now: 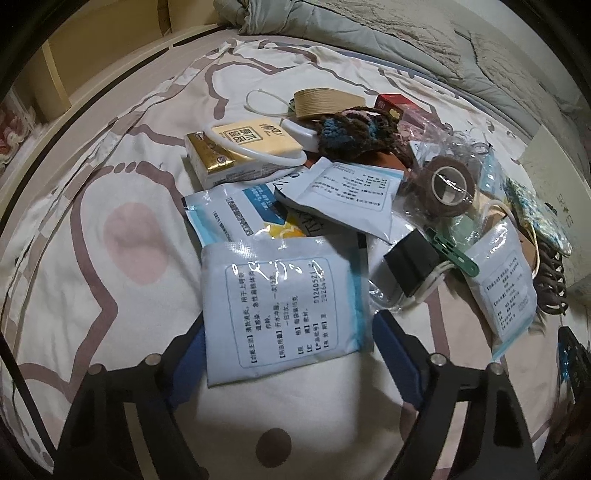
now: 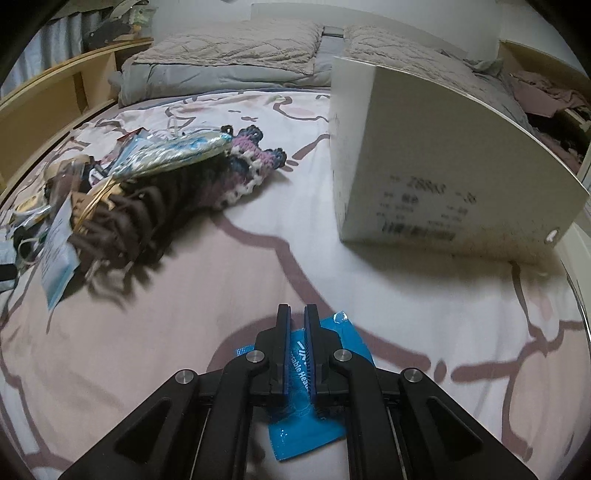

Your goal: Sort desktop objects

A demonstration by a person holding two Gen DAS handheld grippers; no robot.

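Left claw [image 1: 290, 354]: fingers spread wide, a white medicine sachet [image 1: 282, 310] lying between them on the bed sheet [image 1: 122, 236]; its lower corners overlap the blue pads, whether they press it cannot be told. Just beyond the sachet, a blue-and-white foil sachet [image 1: 229, 214] partly under it, and another white sachet [image 1: 351, 195] tilted over the heap. Right of these, a black binder clip [image 1: 410, 258] beside a green clip [image 1: 452, 254], then a fourth white sachet [image 1: 504, 291] with brown coiled hair ties [image 1: 552, 284] at its far side. Farther out: a roll of brown tape [image 1: 448, 184] in clear wrap, a yellow tissue pack [image 1: 240, 147] with a white ring [image 1: 258, 155] lying over it, a dark crocheted piece [image 1: 354, 127], a spool of tan thread [image 1: 323, 103], a red box [image 1: 393, 103]. Grey quilt [image 1: 369, 33] at the head of the bed. Right claw [image 2: 297, 312]: fingers pressed nearly together, a narrow gap between them, over a blue packet [image 2: 314, 417] with white lettering that lies flat on the sheet; whether it is pinched cannot be told. Ahead right, a white cardboard box [image 2: 443, 166] stands on the bed. Ahead left, the heap, well apart from the box.
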